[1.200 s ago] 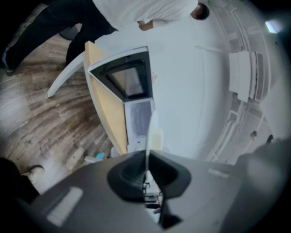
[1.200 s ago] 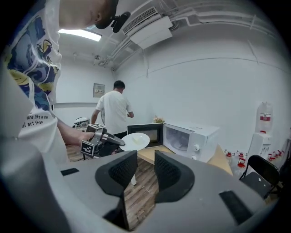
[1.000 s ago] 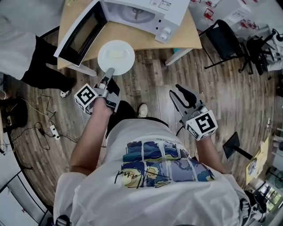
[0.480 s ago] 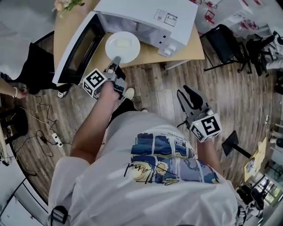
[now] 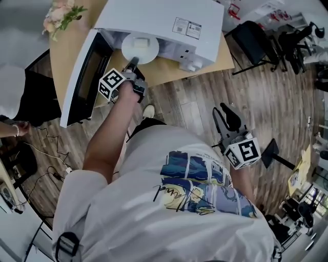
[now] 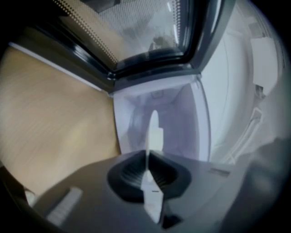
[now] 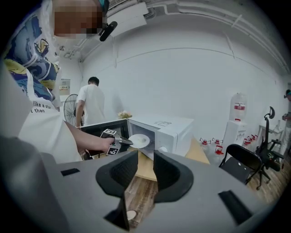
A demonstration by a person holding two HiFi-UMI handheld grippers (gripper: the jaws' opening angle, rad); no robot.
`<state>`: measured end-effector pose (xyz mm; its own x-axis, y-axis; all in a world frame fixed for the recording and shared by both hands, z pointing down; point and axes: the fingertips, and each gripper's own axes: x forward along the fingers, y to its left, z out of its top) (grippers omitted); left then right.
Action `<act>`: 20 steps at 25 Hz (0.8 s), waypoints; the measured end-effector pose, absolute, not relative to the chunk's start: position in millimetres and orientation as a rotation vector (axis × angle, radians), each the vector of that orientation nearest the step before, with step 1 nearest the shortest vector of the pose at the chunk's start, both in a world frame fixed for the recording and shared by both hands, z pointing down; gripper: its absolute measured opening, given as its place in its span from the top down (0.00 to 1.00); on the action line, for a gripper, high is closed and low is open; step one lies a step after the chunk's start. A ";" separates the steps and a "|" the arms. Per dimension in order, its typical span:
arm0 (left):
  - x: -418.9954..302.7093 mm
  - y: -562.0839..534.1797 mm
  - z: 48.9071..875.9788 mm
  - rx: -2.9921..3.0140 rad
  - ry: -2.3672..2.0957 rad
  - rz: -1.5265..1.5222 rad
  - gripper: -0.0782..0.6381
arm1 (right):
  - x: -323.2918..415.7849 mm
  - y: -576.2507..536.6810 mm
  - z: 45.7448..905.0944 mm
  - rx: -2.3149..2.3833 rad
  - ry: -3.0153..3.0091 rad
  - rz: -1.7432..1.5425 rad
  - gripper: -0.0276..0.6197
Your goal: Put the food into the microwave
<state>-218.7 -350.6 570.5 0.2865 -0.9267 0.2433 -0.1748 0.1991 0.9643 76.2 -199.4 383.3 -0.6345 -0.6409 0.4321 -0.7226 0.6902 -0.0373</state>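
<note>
A white plate (image 5: 140, 47) with a pale piece of food (image 5: 139, 44) on it sits at the mouth of the white microwave (image 5: 169, 23), whose door (image 5: 84, 77) hangs open to the left. My left gripper (image 5: 134, 62) is shut on the plate's near rim. In the left gripper view the plate (image 6: 153, 134) shows edge-on between the pads of that left gripper (image 6: 148, 170), with the microwave cavity (image 6: 177, 118) just beyond. My right gripper (image 5: 225, 116) hangs back at my right side over the floor. Its jaws are closing with nothing between them. In its own view the right gripper (image 7: 145, 170) faces the microwave (image 7: 170, 132) and plate (image 7: 138, 140) from a distance.
The microwave stands on a wooden table (image 5: 64, 51) with flowers (image 5: 59, 15) at its far left corner. A black chair (image 5: 251, 41) stands to the right, and cables (image 5: 56, 169) lie on the floor at left. Another person (image 7: 91, 107) stands behind the table.
My left gripper has carried the plate forward from over the floor to the microwave's opening. The right gripper has shifted a little at my side.
</note>
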 end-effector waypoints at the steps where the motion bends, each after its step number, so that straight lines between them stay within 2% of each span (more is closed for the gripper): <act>1: -218.9 -357.3 574.7 1.268 -1.174 -0.738 0.87 | 77.4 -201.0 383.6 1.080 -2.504 0.297 0.80; 20: -217.1 -420.9 606.5 1.209 -1.179 -0.646 0.87 | 89.8 -213.0 386.4 1.242 -2.406 0.362 0.81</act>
<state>-217.1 -420.9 606.5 0.3175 -0.8856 0.3390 -0.1909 0.2904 0.9377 89.8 -213.0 386.4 -0.5206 -0.7149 0.4667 -0.8205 0.5700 -0.0422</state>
